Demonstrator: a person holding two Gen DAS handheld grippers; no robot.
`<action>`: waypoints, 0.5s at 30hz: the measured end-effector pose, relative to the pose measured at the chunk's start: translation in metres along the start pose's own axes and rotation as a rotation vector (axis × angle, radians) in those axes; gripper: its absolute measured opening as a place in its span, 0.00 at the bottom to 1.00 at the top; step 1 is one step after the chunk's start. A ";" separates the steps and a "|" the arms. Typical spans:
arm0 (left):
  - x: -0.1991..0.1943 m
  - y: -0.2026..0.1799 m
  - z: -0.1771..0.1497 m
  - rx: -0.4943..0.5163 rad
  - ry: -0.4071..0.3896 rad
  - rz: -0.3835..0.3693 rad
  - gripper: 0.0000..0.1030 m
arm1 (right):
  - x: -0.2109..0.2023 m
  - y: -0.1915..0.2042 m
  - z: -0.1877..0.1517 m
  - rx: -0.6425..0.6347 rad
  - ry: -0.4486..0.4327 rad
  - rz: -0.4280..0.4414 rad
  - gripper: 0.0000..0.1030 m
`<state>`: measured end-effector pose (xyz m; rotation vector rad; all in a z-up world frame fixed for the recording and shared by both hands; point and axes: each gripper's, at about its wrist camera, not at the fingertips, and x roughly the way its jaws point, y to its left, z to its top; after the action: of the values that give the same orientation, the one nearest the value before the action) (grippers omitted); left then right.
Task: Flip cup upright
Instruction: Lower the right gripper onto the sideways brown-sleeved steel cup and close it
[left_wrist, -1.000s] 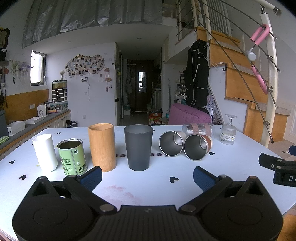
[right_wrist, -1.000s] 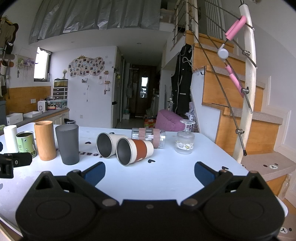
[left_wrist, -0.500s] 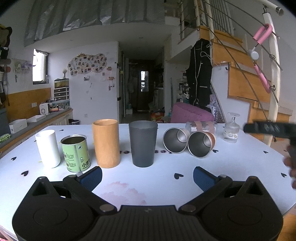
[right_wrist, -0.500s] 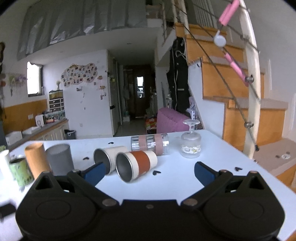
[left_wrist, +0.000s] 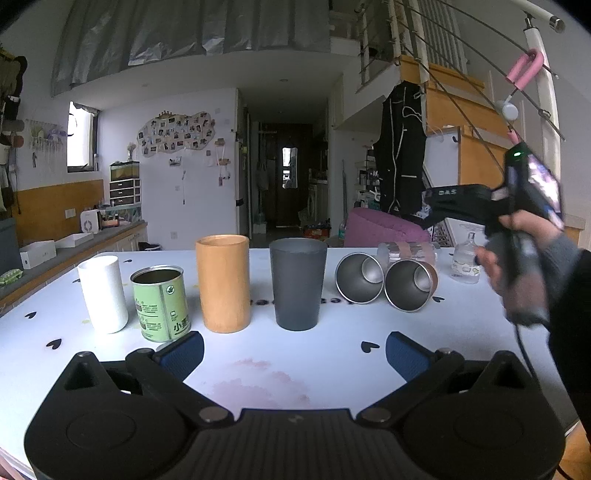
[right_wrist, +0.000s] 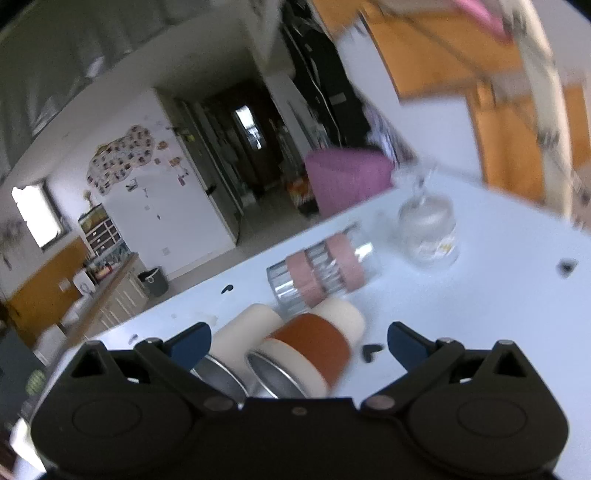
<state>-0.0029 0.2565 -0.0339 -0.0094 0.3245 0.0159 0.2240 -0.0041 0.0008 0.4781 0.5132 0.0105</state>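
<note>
- Left wrist view: compared with half a second ago, we see the right gripper (left_wrist: 439, 206) raised above the table's (left_wrist: 461, 332) right side, and the person's hand (left_wrist: 517, 258) around its handle has come into view. The row of cups looks unmoved.
- Left wrist view: our left gripper (left_wrist: 293, 349) hovers low over the near table edge, fingers spread wide and holding nothing. The brown-banded steel cup (left_wrist: 410, 284) lies on its side, mouth toward us, far and to the right of the fingers, touching the plain steel cup (left_wrist: 358, 277) on its left.
- Left wrist view: upright further left stand the grey cup (left_wrist: 297, 284), wooden cup (left_wrist: 222, 284), green tin (left_wrist: 161, 302) and white cup (left_wrist: 103, 293).
- Right wrist view: the frame is now tilted and blurred, and the cups sit much nearer than before.
- Right wrist view: the right gripper (right_wrist: 299, 341) is released, fingers wide apart. The brown-banded steel cup (right_wrist: 314, 349) lies between the fingertips, not touched, just right of the plain steel cup (right_wrist: 245, 338).
- Right wrist view: farther off lie a clear glass with pink bands (right_wrist: 321, 269) and a glass bottle (right_wrist: 428, 229).
</note>
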 end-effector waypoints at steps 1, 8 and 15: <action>0.000 0.002 0.000 0.000 -0.001 0.004 1.00 | 0.009 -0.002 0.003 0.037 0.025 0.000 0.99; 0.002 0.016 -0.006 -0.023 0.012 0.031 1.00 | 0.065 -0.004 0.002 0.229 0.182 -0.043 0.92; 0.003 0.024 -0.006 -0.038 0.022 0.039 1.00 | 0.089 -0.011 -0.006 0.373 0.245 -0.077 0.91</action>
<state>-0.0026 0.2803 -0.0407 -0.0410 0.3465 0.0609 0.2975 0.0000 -0.0506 0.8276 0.7796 -0.1038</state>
